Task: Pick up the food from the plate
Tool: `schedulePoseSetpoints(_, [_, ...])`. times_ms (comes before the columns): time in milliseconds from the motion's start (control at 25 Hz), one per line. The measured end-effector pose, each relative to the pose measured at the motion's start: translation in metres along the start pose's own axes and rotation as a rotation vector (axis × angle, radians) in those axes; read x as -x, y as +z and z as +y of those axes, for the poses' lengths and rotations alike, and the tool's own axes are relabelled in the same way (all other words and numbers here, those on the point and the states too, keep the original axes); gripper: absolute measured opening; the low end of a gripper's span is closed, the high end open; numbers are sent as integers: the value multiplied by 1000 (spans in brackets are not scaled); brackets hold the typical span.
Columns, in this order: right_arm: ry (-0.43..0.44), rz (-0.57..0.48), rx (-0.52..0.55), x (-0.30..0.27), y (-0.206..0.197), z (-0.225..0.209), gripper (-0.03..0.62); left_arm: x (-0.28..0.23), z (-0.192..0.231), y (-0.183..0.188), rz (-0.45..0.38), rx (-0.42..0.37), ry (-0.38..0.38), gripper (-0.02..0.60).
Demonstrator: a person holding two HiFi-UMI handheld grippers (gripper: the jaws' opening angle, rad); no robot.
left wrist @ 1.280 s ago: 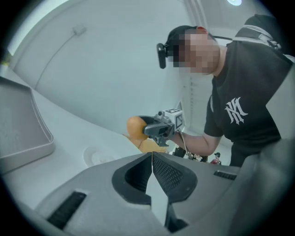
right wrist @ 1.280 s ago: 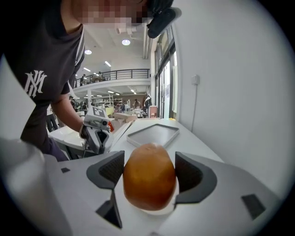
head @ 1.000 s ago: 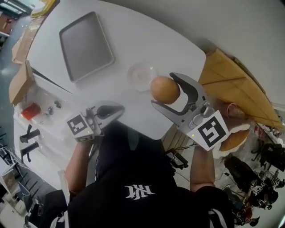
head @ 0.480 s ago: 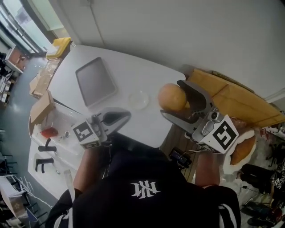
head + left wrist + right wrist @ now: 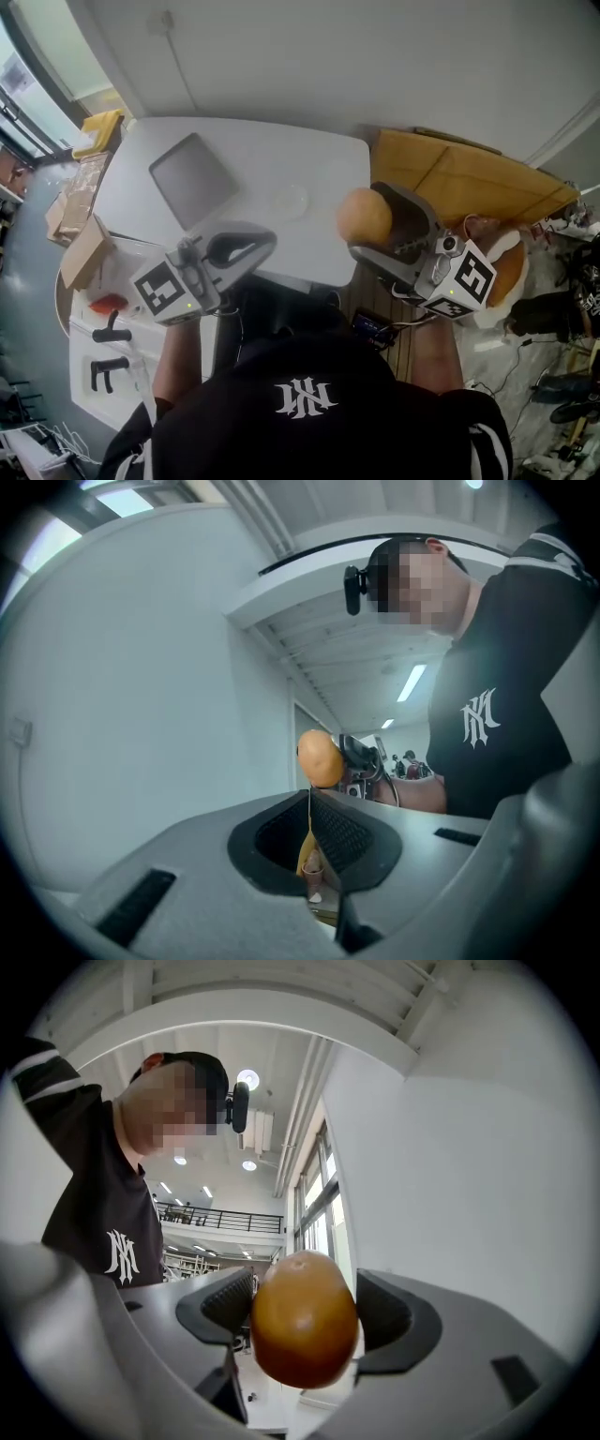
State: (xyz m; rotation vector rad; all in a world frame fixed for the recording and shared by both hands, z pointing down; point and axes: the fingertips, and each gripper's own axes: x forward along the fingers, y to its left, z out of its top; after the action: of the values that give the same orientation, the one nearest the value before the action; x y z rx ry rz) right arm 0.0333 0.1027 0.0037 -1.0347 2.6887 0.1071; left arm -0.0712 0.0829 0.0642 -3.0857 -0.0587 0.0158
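Pressing ribbed pads (image 5: 228,1302) on the smooth round food (image 5: 305,1326), right tool (image 5: 367,218) holds it; left tool (image 5: 312,855) sits closed.

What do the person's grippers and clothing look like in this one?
The left gripper and right gripper are both grey moulded plastic with curved jaws lined with black ribbed pads. Each carries a white cube with black square markers. The person wears a black short-sleeved shirt with a white logo and white sleeve stripes.

Tray (image 5: 192,178) left of plate (image 5: 289,201), apart; bare table (image 5: 323,239) round plate; wall (image 5: 328,56) behind.
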Motion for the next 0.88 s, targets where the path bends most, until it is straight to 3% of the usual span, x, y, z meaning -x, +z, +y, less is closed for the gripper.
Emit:
schedulePoseSetpoints(200, [-21, -8, -58, 1, -8, 41, 342, 33, -18, -6, 0, 16, -9, 6])
schedulePoseSetpoints(400, [17, -51, -117, 8, -5, 57, 342, 44, -41, -1, -13, -12, -1, 6])
schedulePoseSetpoints(880, [66, -65, -148, 33, -7, 76, 342, 17, -84, -1, -18, -40, -53, 6])
